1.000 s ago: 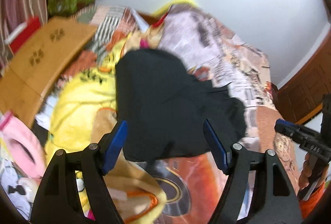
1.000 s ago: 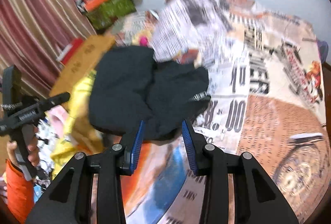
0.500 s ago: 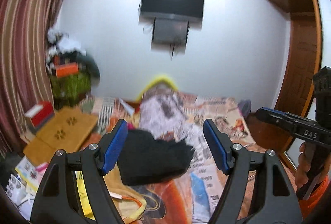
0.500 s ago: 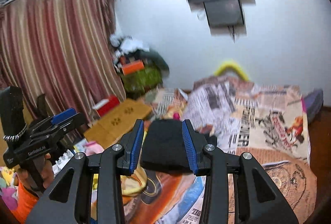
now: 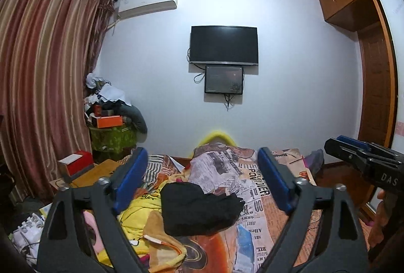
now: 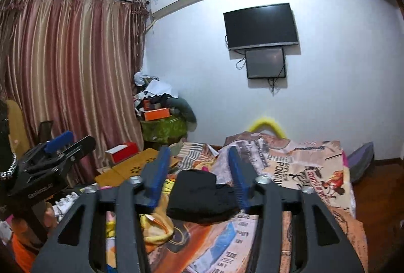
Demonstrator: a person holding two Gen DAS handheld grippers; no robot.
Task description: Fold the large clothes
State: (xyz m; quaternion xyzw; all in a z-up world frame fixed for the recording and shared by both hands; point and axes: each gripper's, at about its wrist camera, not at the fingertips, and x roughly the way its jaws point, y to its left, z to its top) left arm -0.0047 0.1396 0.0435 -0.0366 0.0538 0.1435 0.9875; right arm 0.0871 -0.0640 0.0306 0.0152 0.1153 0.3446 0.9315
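Left claw [image 5: 202, 182] and right claw [image 6: 199, 172] just opening wider, gripping nothing; "DAS" legible on right claw's body; black garment [image 5: 197, 210] lying on bed [image 5: 255, 222].

My folded garment [image 5: 199, 207] lies on the bedspread [image 5: 255, 187], with a heap of clothes [image 5: 141, 212] touching its left side. Left of the bed stands a low table [image 6: 141, 167]. On the wall behind hangs a television [image 5: 224, 45], a smaller screen [image 5: 224, 79] under it.

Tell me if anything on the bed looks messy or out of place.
Yes. The black garment lies in a lumpy heap, not a flat fold, partly over rumpled yellow clothes bunched at the bed's left side.
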